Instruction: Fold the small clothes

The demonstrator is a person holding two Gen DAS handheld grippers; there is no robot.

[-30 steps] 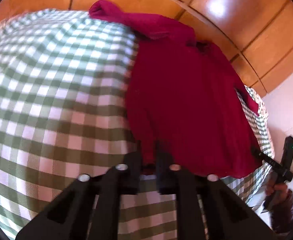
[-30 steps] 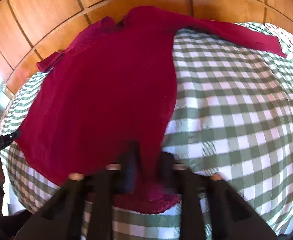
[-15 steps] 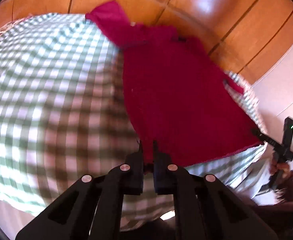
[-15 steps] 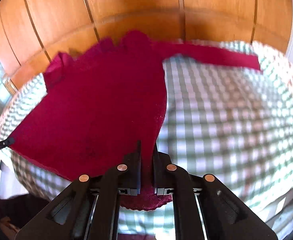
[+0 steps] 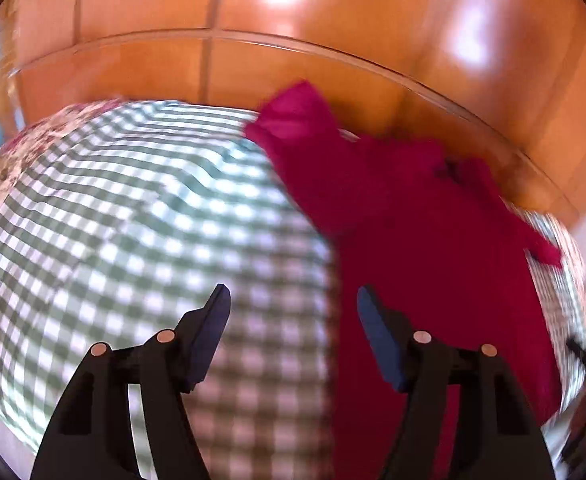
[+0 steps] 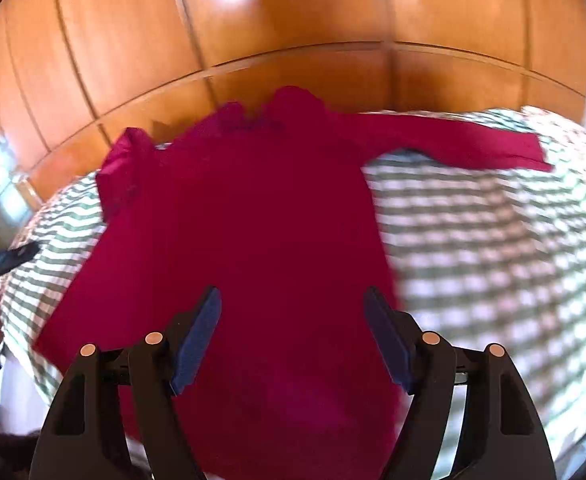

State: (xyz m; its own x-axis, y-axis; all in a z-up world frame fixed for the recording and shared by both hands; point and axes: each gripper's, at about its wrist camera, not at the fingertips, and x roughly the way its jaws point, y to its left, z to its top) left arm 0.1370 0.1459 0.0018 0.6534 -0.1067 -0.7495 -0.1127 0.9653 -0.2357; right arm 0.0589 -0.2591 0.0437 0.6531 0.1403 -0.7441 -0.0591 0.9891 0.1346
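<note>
While the crimson long-sleeved top (image 6: 253,216) is lying spread on the green-and-white checked bedcover (image 5: 125,216), both sets of jaws are opening and neither is gripping anything. The left gripper (image 5: 293,308) is hanging over the garment's side edge, with cloth behind its right-hand jaw and bare checks behind the other. The right gripper (image 6: 291,304) is hovering over the lower body of the top, its jaws framing cloth without touching it.

Beyond the right jaws, one sleeve (image 6: 473,146) is stretching out flat towards the right, while the other sleeve (image 5: 297,120) is sitting bunched ahead of the left jaws, close to the wooden panelling (image 6: 293,12).

Judging by its look, the fabric is soft, light and limp, so it is probably going to sag and crease wherever it is lifted, and a one-point pinch is likely to drag the rest askew. Pinching thicker parts, such as a cuff, a shoulder seam or the hem corners, with both jaws together should be keeping the fold straight.
</note>
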